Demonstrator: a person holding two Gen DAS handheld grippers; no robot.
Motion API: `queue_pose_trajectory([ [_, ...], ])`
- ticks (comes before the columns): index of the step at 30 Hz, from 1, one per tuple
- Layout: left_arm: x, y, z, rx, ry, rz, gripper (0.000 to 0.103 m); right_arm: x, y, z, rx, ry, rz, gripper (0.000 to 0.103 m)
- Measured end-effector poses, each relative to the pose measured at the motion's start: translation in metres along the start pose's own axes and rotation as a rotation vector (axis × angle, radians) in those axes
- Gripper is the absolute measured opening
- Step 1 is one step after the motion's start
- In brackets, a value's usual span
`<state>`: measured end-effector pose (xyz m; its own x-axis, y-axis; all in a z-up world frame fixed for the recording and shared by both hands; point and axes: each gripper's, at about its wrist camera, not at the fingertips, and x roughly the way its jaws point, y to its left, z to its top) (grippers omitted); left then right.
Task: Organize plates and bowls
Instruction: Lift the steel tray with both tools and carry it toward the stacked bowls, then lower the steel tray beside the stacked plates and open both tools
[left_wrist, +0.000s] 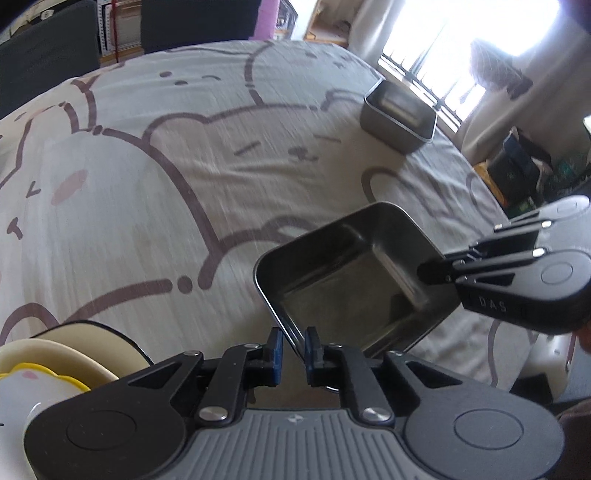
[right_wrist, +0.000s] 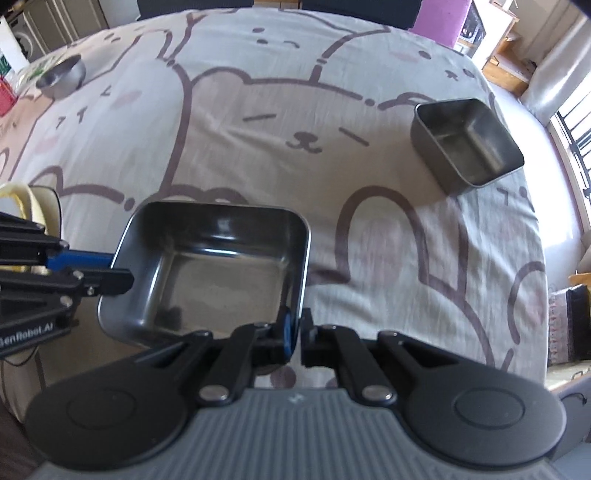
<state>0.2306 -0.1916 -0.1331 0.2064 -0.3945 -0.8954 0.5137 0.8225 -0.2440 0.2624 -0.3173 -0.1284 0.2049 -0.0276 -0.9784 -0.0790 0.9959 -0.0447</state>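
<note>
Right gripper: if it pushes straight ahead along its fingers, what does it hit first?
The right gripper already pinches the rim of the square steel tray. Past that, mostly bare bear-print cloth; depth unclear.

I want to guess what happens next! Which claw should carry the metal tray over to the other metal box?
Probably right. Both the right claw and left claw pinch the square metal tray, but the deeper metal container sits on the right claw's side.

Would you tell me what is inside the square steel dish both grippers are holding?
The square steel dish shows only bare metal inside; fingers cover a bit of its near wall.
</note>
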Motion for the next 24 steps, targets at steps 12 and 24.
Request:
queue_pose_trajectory([
  [12, 0.001, 0.0, -0.001, 0.02, 0.006, -0.011, 0.013, 0.015, 0.002, 0.0, -0.022, 0.068, 0.011, 0.008],
  [24, -0.002, 0.005, -0.002, -0.004, 0.011, -0.015, 0.037, 0.013, -0.005, -0.001, 0.029, 0.052, 0.06, 0.017],
])
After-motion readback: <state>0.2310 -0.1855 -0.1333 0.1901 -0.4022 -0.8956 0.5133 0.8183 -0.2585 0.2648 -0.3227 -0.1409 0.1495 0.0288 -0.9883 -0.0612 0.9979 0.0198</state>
